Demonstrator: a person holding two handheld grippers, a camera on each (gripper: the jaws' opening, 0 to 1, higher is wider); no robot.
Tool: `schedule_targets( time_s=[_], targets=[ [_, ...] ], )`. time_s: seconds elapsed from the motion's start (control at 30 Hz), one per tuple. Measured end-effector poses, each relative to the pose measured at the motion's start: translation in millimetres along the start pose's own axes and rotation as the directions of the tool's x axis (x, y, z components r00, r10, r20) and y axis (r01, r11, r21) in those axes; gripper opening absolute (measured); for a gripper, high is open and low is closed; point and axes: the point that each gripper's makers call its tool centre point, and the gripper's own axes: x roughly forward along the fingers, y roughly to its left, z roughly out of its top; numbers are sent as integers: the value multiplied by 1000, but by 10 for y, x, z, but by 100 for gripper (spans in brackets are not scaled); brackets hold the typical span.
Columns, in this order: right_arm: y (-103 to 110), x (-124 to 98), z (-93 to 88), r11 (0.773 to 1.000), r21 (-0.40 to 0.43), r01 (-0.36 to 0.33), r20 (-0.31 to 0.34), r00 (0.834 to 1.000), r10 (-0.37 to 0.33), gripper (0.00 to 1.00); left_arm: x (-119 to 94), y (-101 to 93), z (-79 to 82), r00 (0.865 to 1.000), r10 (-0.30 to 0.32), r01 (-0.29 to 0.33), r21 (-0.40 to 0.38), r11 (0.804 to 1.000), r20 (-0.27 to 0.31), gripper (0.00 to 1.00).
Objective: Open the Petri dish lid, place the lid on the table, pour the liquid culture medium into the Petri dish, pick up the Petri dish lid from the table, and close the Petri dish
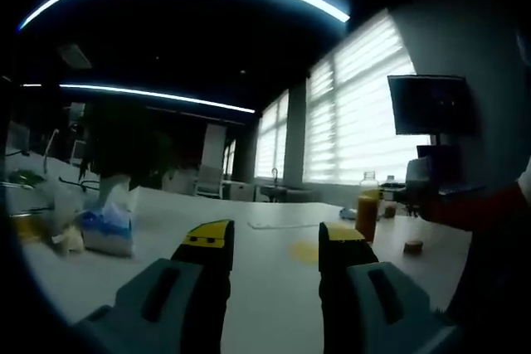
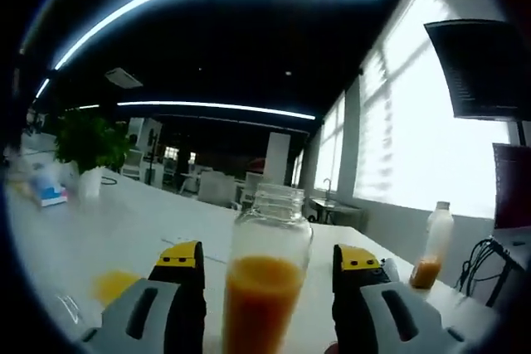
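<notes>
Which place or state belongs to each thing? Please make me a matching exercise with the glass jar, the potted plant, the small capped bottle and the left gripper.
Things:
1. glass jar
2. potted plant
3. small capped bottle
4. left gripper

Places or states:
A. open, holding nothing
B. far left on the table in the right gripper view
C. between the jaws of the right gripper, part full of orange liquid
D. standing far right in the right gripper view, with little liquid in it

Pairs: 1-C, 2-B, 3-D, 4-A
</notes>
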Motion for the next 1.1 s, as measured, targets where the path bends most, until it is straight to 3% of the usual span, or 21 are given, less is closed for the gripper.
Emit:
schedule_targets(
  time_s=[0.23,0.27,0.37,0.6,0.83,0.9,1.1],
  targets=[
    [-165,-266,216,1000,4,-28,43,999,28,59,9,67,84,1000,28,-29,27,999,5,33],
    [-298,-321,281,1000,-27,6,71,997,-4,60,9,82,86,1000,30,-30,31,999,3,33],
    [-429,-383,303,999,-37,3,69,998,0,60,4,120,90,999,34,-34,41,999,-5,33],
    [-714,-706,425,999,20,27,112,993,-29,62,-59,175,109,999,51,-51,43,998,-2,33],
    [-769,-974,265,999,35,38,107,993,-41,65,-99,168,40,998,52,-51,39,998,-23,33],
    [-753,-1064,225,999,19,41,125,991,-43,69,-98,188,21,998,63,-62,42,997,-29,33],
    [-756,-1334,16,998,45,47,84,995,-51,70,-115,293,2,993,118,-117,39,992,-27,34]
  ],
)
